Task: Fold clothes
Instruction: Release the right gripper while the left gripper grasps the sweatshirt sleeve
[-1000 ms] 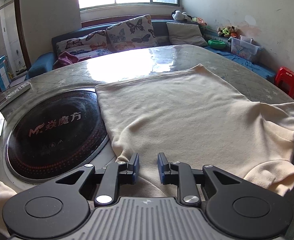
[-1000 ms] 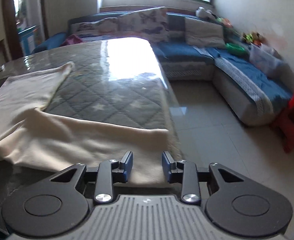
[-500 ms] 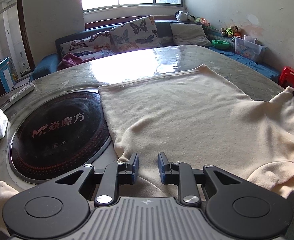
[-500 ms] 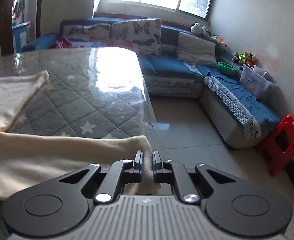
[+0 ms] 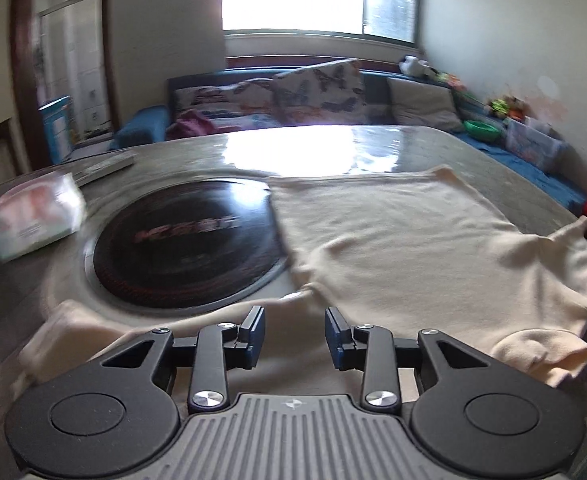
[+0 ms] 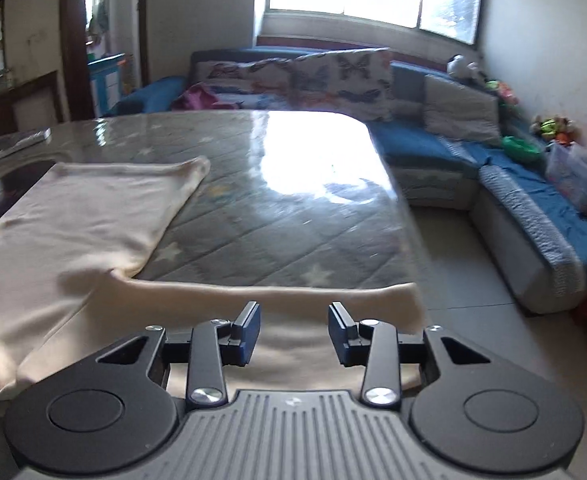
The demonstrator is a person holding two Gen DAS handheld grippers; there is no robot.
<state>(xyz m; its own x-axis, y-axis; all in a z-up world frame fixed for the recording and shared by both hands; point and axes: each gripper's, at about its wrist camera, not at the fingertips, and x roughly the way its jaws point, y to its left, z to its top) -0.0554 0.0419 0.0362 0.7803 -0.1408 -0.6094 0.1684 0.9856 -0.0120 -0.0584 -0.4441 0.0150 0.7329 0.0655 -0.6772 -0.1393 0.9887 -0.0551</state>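
1. Looking at the cream long-sleeved top (image 5: 393, 240), it's spread flat on the quilted star-pattern table top (image 6: 277, 216), body smoothed out and both sleeves stretched sideways. Makes sense for folding, since a flat garment gives clean edges to work from.
2. Using the round black induction hob (image 5: 181, 244) as my landmark: the top's body lies just right of the hob, its left edge brushing or overlapping the hob's rim, hem on the far side.
3. One sleeve (image 5: 93, 332) curls around the near side of the hob. The other sleeve (image 6: 293, 308) runs away from the hob to the table's far right edge, cuff right at the drop-off.
4. Left gripper (image 5: 294, 336) hovers over the shoulder area near the hob, jaws wide apart, nothing pinched. Right gripper (image 6: 294, 334) sits above the right sleeve, well away from the hob, also gaping and empty.
5. My guess: each gripper is parked over its own side so the sleeves can be folded inward symmetrically. Can't tell whether that's coming up or a sleeve was just laid down.
6. A tissue pack (image 5: 37, 216) sits left of the hob, clear of the fabric.
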